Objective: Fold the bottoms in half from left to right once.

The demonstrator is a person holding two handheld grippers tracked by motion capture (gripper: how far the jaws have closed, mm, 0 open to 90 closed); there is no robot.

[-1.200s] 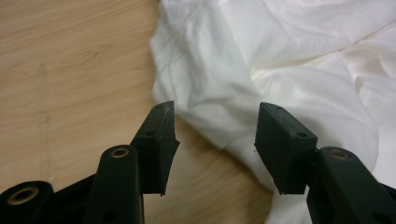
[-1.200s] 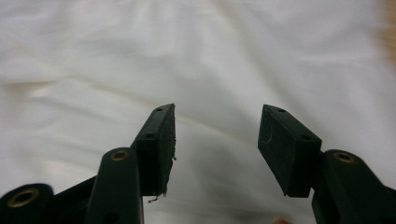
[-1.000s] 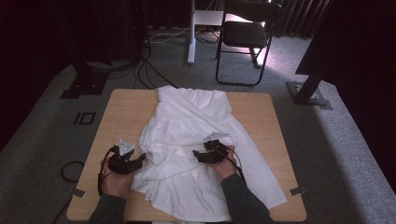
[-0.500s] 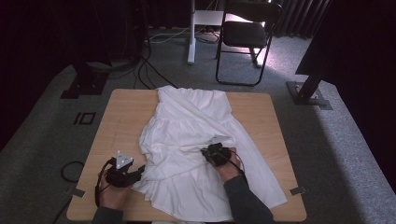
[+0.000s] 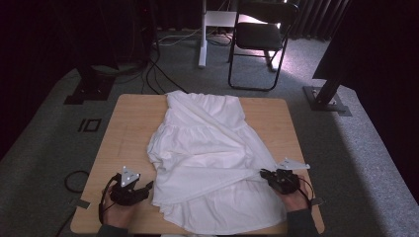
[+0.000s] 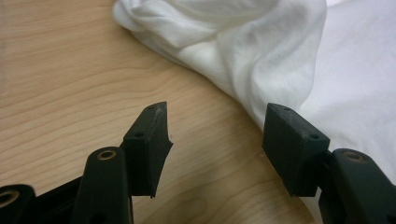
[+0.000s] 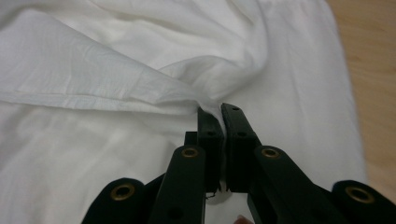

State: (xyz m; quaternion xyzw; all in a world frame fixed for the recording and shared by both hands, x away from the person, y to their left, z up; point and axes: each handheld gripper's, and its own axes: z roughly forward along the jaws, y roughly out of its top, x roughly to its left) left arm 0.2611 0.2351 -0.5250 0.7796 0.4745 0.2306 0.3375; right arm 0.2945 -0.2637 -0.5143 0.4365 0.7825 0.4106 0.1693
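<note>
A white garment [image 5: 207, 148] lies spread over the middle of the wooden table [image 5: 128, 123]. My right gripper [image 5: 264, 174] is near the front right corner, shut on a fold of the garment [image 7: 116, 60]; the cloth is pinched between its jaws [image 7: 220, 112] and drawn taut to the right. My left gripper [image 5: 147, 187] rests at the front left, just beside the garment's edge [image 6: 261, 51]. Its jaws [image 6: 217, 126] have just been opening, with only bare wood between them and cloth behind the right-hand jaw.
A black folding chair [image 5: 262, 34] and a white post [image 5: 203, 34] stand beyond the table's far edge. Cables [image 5: 158, 69] run over the grey carpet. A dark stand base [image 5: 326, 98] sits to the right. Bare wood lies left of the garment.
My right gripper closed on the garment and swept from its middle out to the right, pulling a fold with it. My left gripper slid toward the front edge.
</note>
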